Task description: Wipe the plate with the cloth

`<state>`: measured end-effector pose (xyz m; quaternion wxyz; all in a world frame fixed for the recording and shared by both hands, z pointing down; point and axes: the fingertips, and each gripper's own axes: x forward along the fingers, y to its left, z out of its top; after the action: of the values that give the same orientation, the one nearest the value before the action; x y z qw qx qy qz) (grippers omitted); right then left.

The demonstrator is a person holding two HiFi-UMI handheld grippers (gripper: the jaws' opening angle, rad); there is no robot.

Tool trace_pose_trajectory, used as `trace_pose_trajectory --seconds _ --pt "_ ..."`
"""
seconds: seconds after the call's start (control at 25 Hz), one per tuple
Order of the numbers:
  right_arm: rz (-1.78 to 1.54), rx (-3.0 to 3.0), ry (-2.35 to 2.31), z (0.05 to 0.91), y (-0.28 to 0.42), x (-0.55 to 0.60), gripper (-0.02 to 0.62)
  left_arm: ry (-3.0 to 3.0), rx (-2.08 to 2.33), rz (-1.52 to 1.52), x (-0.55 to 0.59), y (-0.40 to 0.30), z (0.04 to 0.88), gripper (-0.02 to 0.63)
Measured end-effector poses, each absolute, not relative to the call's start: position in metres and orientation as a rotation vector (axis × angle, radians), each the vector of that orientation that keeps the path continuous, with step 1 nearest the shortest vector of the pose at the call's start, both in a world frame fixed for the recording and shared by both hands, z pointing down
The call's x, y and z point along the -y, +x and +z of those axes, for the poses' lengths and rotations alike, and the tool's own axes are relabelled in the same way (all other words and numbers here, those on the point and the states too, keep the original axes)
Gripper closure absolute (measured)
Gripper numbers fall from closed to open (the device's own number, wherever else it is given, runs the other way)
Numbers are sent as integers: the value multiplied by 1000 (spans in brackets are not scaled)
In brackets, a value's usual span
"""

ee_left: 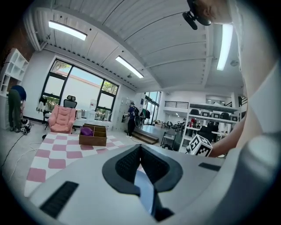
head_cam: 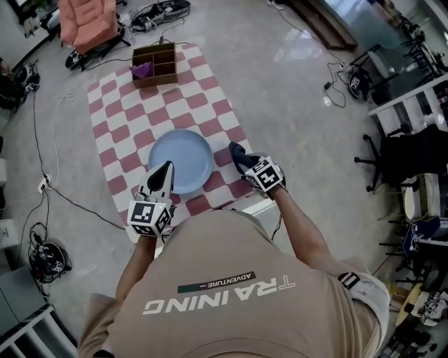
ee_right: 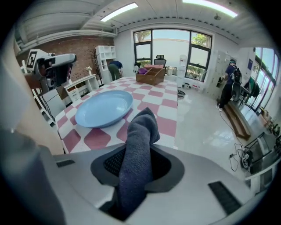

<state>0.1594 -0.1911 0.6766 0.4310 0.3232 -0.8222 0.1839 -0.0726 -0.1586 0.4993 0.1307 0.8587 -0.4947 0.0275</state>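
Note:
A light blue plate (head_cam: 183,157) lies on the red-and-white checked table cover (head_cam: 119,105). My left gripper (head_cam: 162,176) reaches in from the plate's near left side. In the left gripper view its jaws stand close together on a pale blue strip, the plate's rim (ee_left: 145,191), so the left gripper (ee_left: 141,176) is shut on it. My right gripper (head_cam: 245,162) is just right of the plate, shut on a dark grey cloth (head_cam: 238,152). The cloth (ee_right: 138,145) sticks up out of the jaws, apart from the plate (ee_right: 103,110).
A wooden box with compartments (head_cam: 155,64) stands at the far end of the cover, a purple thing (head_cam: 142,69) in one of them. A pink armchair (head_cam: 87,21) is beyond it. Cables and gear lie on the floor around the table.

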Motion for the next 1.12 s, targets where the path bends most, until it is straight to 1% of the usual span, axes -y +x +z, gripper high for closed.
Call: trace_pose_trajectory --seconds 0.16,0.24,0.32,0.36,0.4,0.76,0.92,1.08,1.12 --pt "489 2032 797 695 172 185 476 2486 1445 94 157 -70 499 594" --pt "506 2024 779 705 171 184 463 2473 1457 106 155 -71 500 594" --pt "510 2021 767 712 168 185 403 2456 1477 112 155 -75 502 594" --pt "505 2028 767 713 167 186 387 2446 1492 113 154 -78 502 594" --pt "500 2039 769 714 166 188 384 2433 1510 112 154 -81 503 594" --pt "452 2106 734 681 160 203 383 2368 1642 59 156 -104 499 594" --pt "394 2204 726 648 135 217 390 2352 1670 30 157 -110 498 594" --pt "383 2384 749 593 93 238 401 2343 1678 11 157 -118 495 594" --pt "362 2435 759 576 81 244 429 2346 1685 10 158 -121 492 594"
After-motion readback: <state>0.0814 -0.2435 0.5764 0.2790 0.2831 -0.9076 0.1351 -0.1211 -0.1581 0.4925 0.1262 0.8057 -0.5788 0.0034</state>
